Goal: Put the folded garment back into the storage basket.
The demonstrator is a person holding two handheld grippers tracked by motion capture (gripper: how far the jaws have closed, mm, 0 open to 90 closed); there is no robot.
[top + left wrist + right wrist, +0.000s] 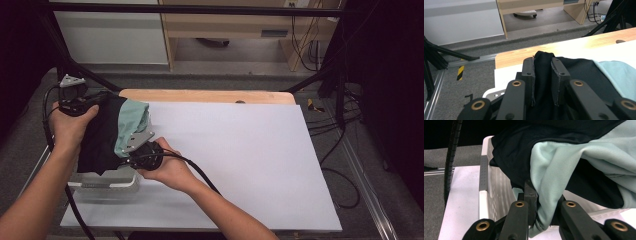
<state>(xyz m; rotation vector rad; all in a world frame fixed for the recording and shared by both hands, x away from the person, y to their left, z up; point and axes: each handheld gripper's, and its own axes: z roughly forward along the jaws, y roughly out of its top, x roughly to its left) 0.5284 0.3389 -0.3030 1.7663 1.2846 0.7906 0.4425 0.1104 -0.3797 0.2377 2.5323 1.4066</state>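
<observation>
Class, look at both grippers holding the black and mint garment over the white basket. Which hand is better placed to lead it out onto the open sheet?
Probably the right. The right gripper grips the garment on the side facing the open white sheet; the left gripper holds it at the table's far left edge, above the basket.

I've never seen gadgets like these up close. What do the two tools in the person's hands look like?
Both are black. The left gripper and right gripper each carry a grey three-cornered plate on top and trail a thick black cable. Each has two flat black fingers on hinged bars with brass-coloured rivets. The forearms are bare, without sleeves.
</observation>
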